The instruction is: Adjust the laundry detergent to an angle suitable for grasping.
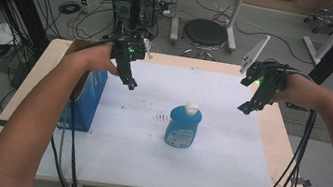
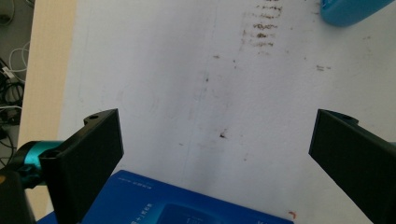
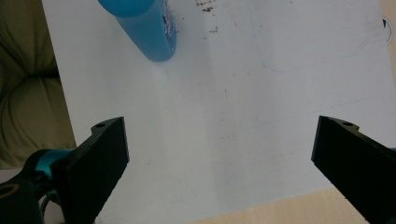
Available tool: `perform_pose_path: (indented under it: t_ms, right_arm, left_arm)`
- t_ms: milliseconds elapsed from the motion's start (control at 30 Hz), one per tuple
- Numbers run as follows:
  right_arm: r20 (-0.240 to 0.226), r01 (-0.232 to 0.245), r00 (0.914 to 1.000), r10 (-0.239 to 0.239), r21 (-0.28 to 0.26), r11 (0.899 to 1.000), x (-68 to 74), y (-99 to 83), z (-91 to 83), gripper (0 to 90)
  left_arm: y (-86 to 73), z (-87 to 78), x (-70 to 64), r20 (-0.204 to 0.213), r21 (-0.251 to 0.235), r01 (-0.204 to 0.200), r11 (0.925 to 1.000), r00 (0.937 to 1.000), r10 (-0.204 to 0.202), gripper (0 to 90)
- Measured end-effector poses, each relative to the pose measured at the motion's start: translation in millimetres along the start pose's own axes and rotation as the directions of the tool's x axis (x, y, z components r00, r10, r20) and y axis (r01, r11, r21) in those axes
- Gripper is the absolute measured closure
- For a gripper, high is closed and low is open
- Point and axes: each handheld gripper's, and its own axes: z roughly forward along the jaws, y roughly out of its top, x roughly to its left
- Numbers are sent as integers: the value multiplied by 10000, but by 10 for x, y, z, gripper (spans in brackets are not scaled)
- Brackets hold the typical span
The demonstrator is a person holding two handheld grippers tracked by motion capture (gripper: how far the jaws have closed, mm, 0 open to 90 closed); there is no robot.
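Note:
A blue bottle (image 1: pixel 182 126) with a white cap stands upright near the middle of the white sheet (image 1: pixel 143 161). My left gripper (image 1: pixel 129 82) hovers above the sheet to the bottle's upper left, open, nothing between its jaws. My right gripper (image 1: pixel 246 107) hovers to the bottle's upper right, also open and empty. In the left gripper view the bottle's base (image 2: pixel 348 10) sits at the top right and a blue box (image 2: pixel 168 205) lies below the jaws. The right gripper view has the bottle (image 3: pixel 144 28) at the top left.
A blue box (image 1: pixel 83 100) stands on the table's left side under my left forearm. Brown stains (image 1: pixel 160 118) mark the sheet left of the bottle. The wooden table edge (image 1: pixel 291 159) runs along the right. A stool and computer towers stand beyond the far edge.

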Motion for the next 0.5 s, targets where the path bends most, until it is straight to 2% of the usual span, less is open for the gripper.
perform_pose_path:
  t_ms: [267, 500]
  right_arm:
    - [-11, -149, 9999, 149, -11, 9999, -35, -20, -1, 30]
    - [-32, -90, 10000, 90, -21, 10000, -24, -8, 6, 30]
  left_arm:
    - [-8, 38, 24, 190, 167, -82, 9998, 9998, 78, 30]
    - [6, 23, 18, 150, -65, -140, 9999, 9998, 141, 30]
